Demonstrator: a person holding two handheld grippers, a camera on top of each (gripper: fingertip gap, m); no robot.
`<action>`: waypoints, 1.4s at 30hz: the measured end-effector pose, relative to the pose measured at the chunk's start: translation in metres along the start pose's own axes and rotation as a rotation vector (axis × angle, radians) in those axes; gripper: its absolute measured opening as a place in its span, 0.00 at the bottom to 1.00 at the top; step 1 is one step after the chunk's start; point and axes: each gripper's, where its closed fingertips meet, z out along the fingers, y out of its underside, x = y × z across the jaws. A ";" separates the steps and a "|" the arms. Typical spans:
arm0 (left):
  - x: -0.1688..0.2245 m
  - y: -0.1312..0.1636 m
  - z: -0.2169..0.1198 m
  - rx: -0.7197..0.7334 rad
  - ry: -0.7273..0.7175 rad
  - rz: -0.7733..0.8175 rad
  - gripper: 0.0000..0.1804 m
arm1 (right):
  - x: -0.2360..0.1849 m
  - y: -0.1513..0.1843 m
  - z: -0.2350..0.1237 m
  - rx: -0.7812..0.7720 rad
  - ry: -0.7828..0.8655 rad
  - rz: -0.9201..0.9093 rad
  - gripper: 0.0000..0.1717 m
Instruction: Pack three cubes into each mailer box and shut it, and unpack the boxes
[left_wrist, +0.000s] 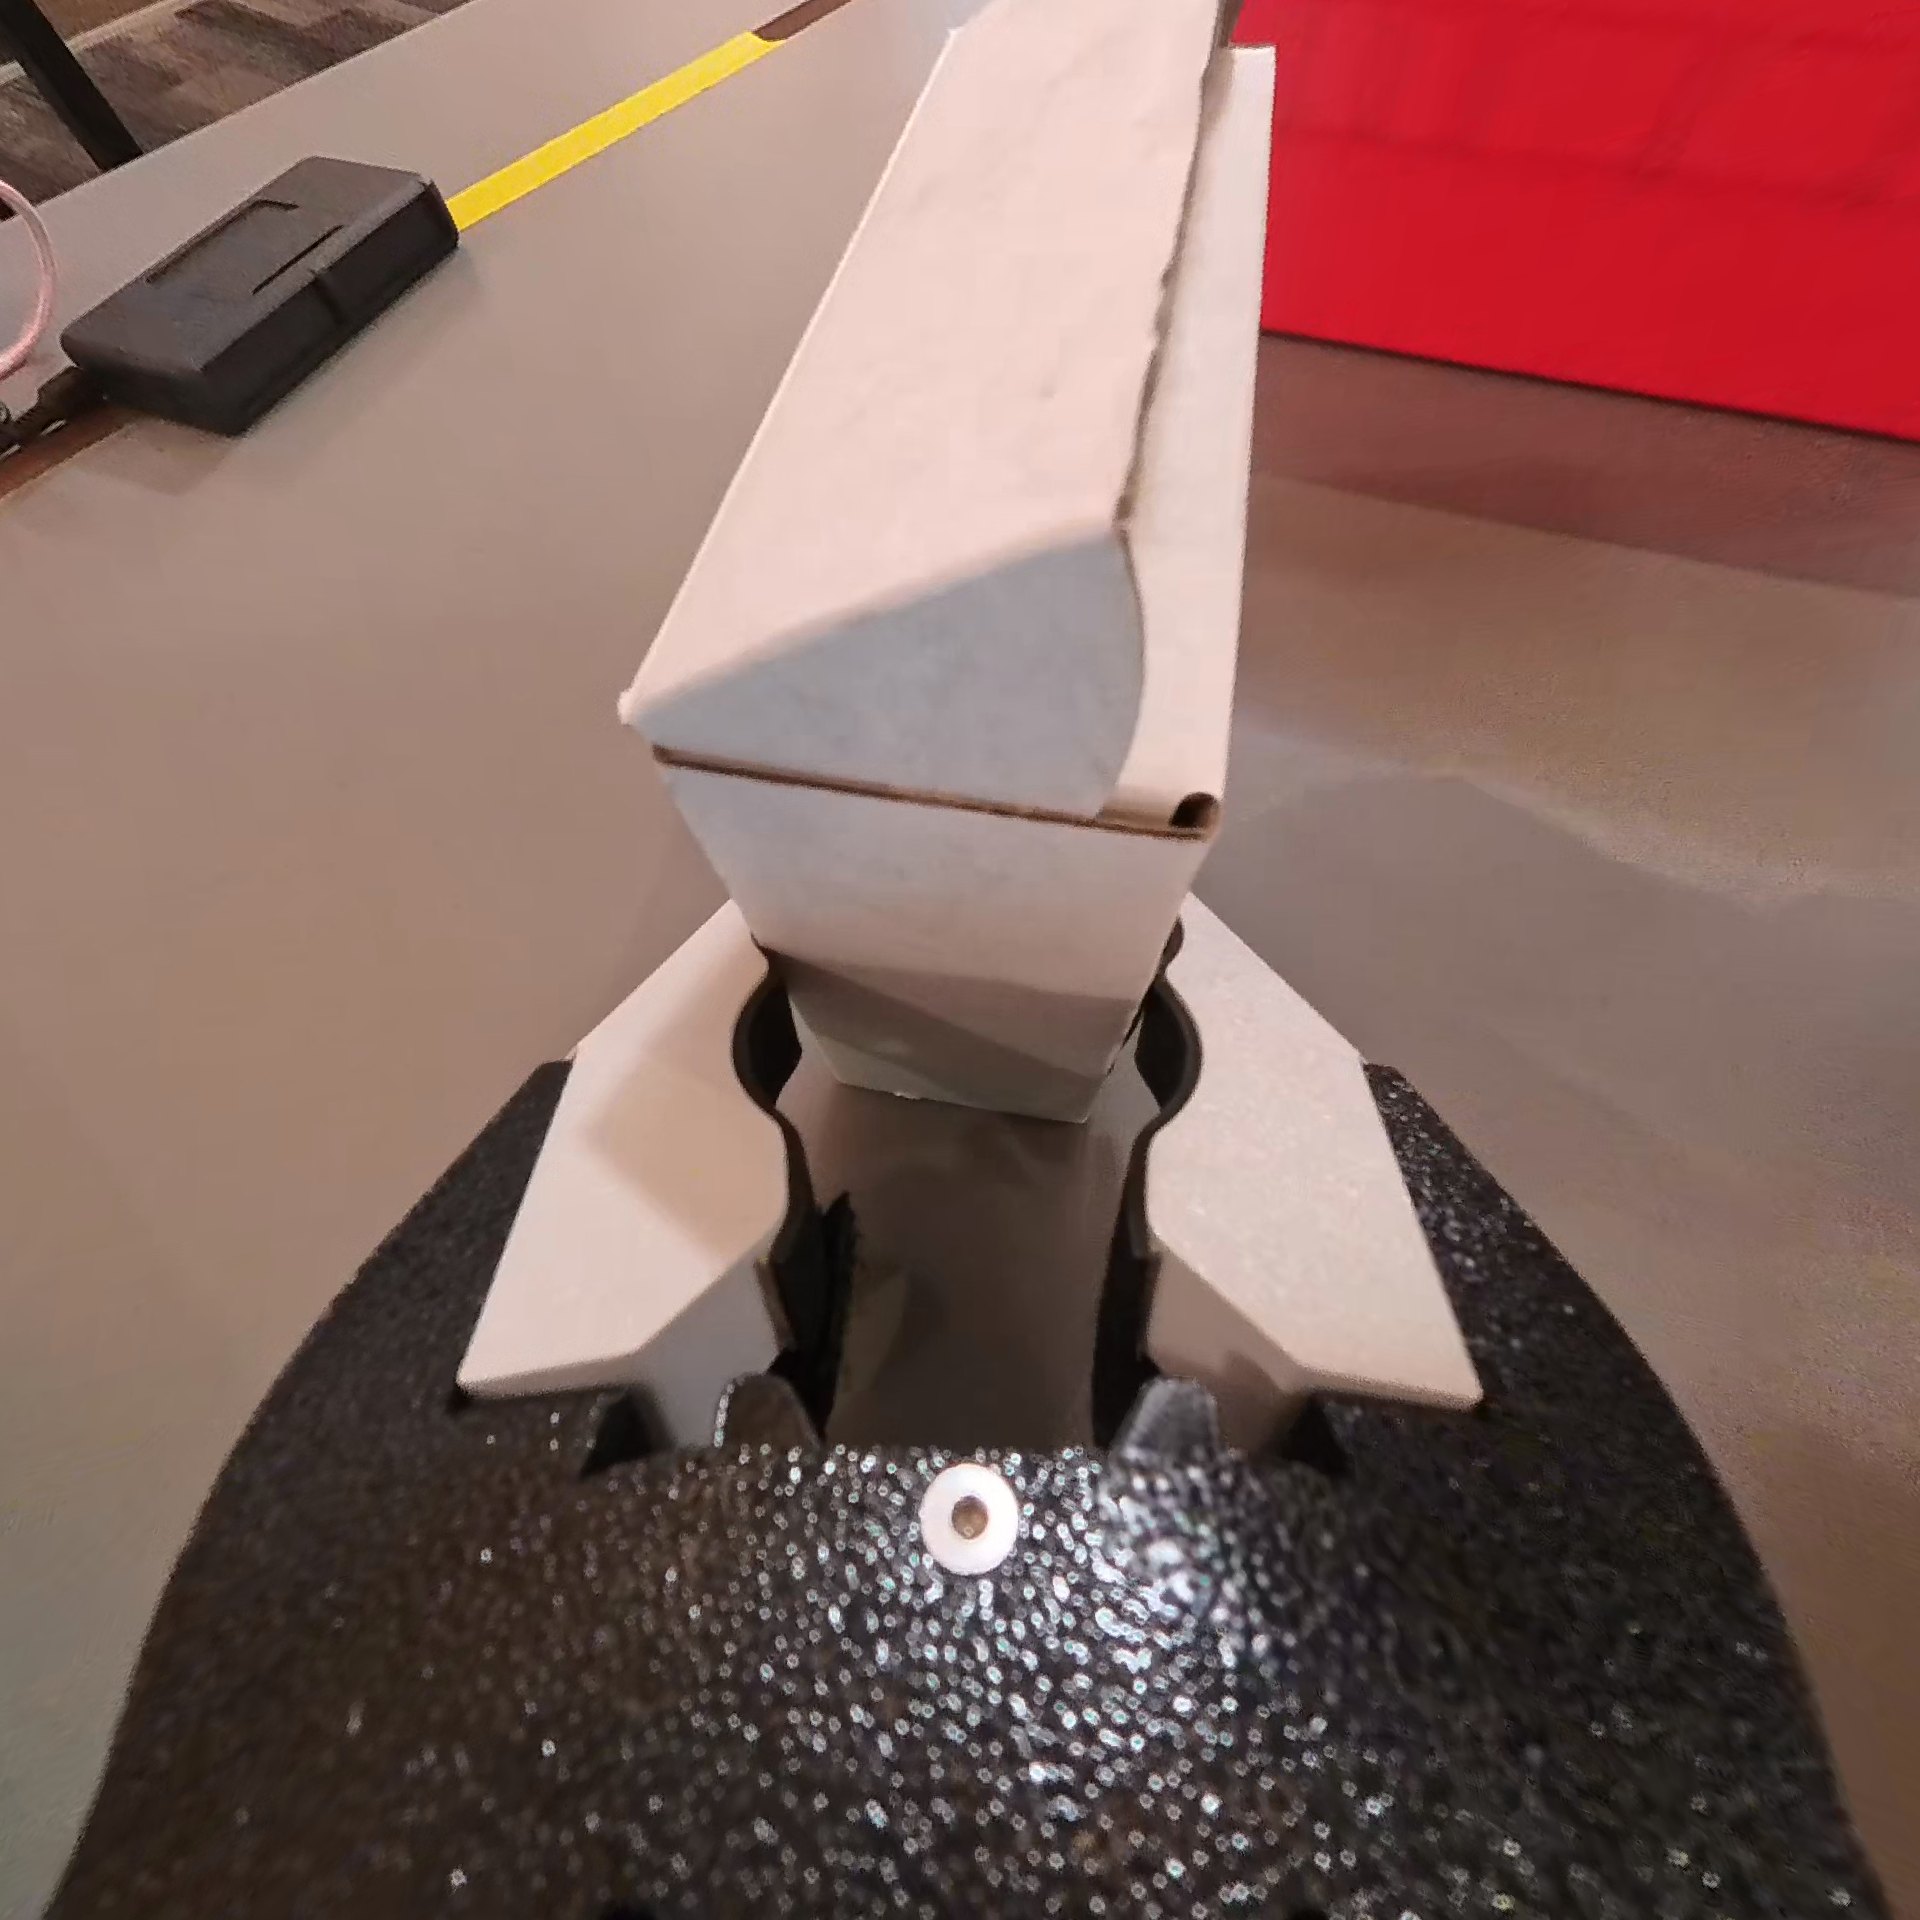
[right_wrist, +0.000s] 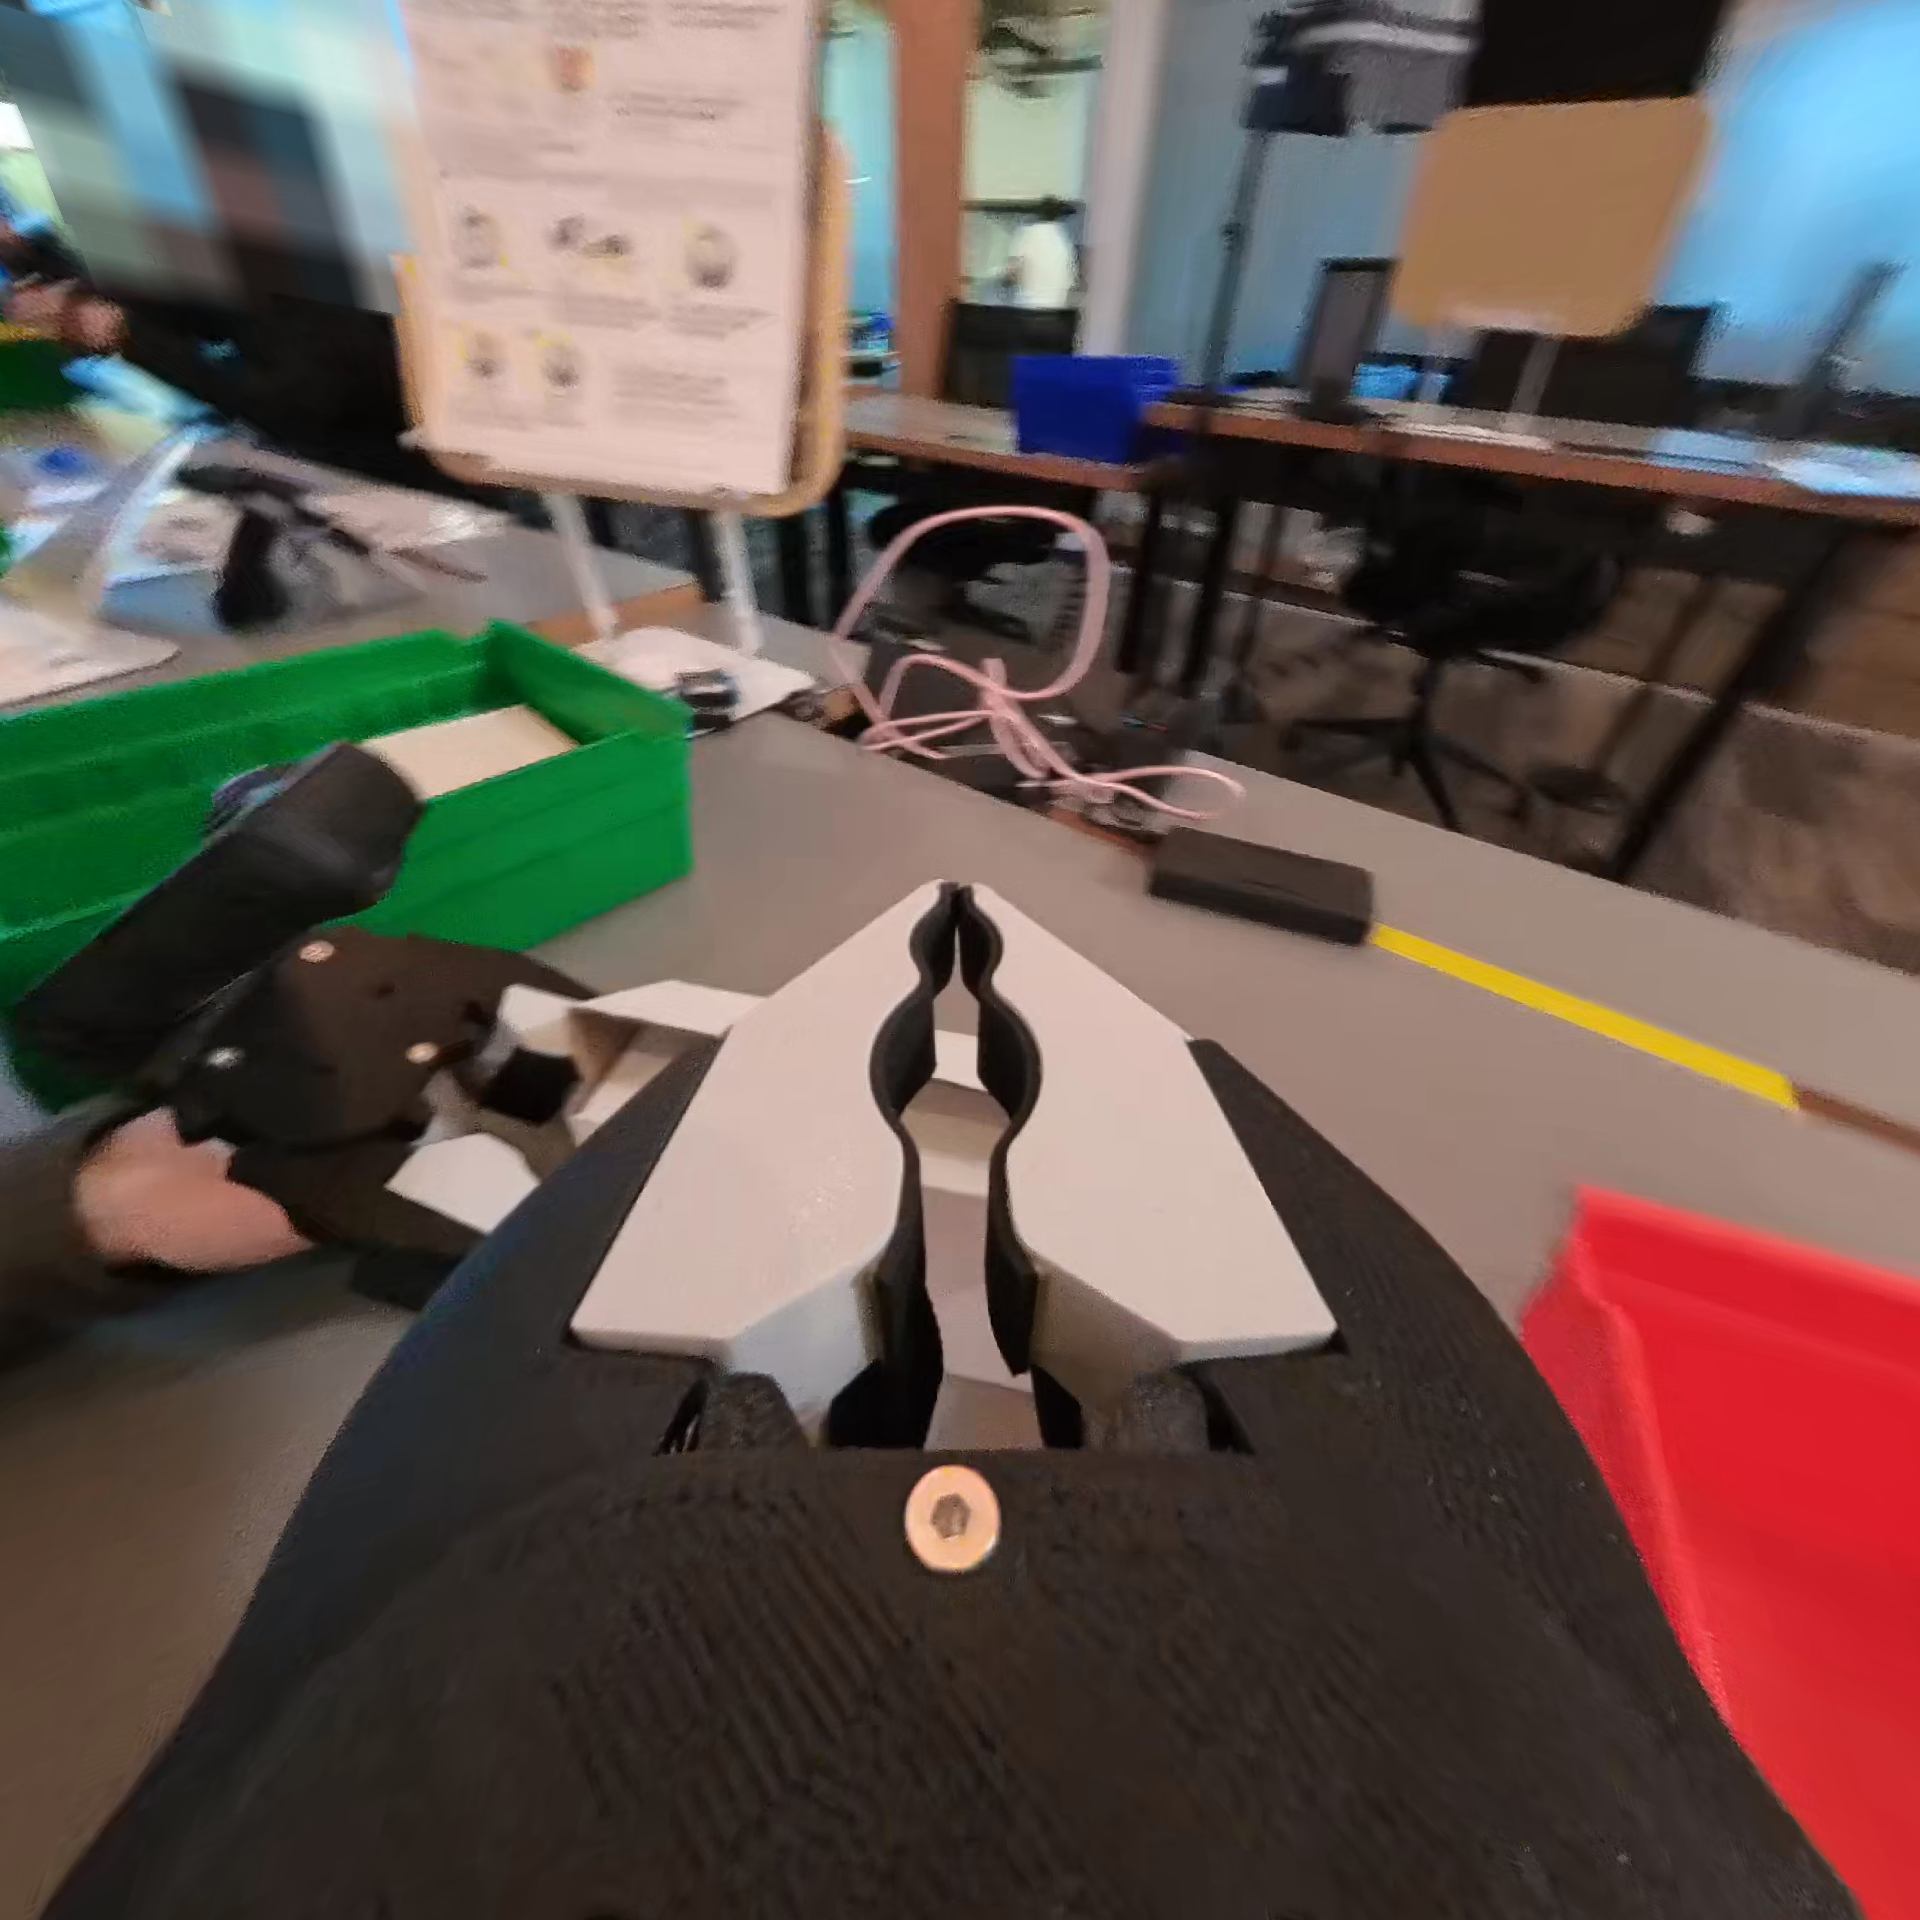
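Observation:
My left gripper (left_wrist: 961, 966) is shut on the near end of a white mailer box (left_wrist: 987, 468). Both black pads press on its sides. The box points away from me, tilted, with its lid folded down, above the grey table (left_wrist: 312, 727). The right wrist view shows the same box (right_wrist: 655, 1013) low at left, in the left gripper (right_wrist: 499, 1081), which a hand holds. My right gripper (right_wrist: 956, 894) is shut with nothing between its pads, above the table just right of that box. No cubes show.
A red bin (left_wrist: 1610, 187) stands beyond the box at right, also low right in the right wrist view (right_wrist: 1745, 1455). A green bin (right_wrist: 468, 821) holding a white box (right_wrist: 468, 743) stands at far left. A black device (right_wrist: 1257, 899), pink cables (right_wrist: 987, 707) and yellow tape (right_wrist: 1579, 1023) lie near the far edge. Left tips to right tips: about 20 cm.

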 end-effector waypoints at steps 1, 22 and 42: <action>0.000 0.000 0.000 0.001 0.001 -0.001 0.36 | -0.012 0.005 0.011 -0.027 -0.037 -0.036 0.00; 0.014 -0.013 -0.005 0.098 -0.086 0.489 0.36 | -0.060 0.095 -0.001 -0.391 -0.331 -0.862 0.72; -0.007 -0.076 -0.054 0.592 -0.212 0.278 0.68 | 0.183 0.042 -0.134 -0.736 0.092 -1.213 0.41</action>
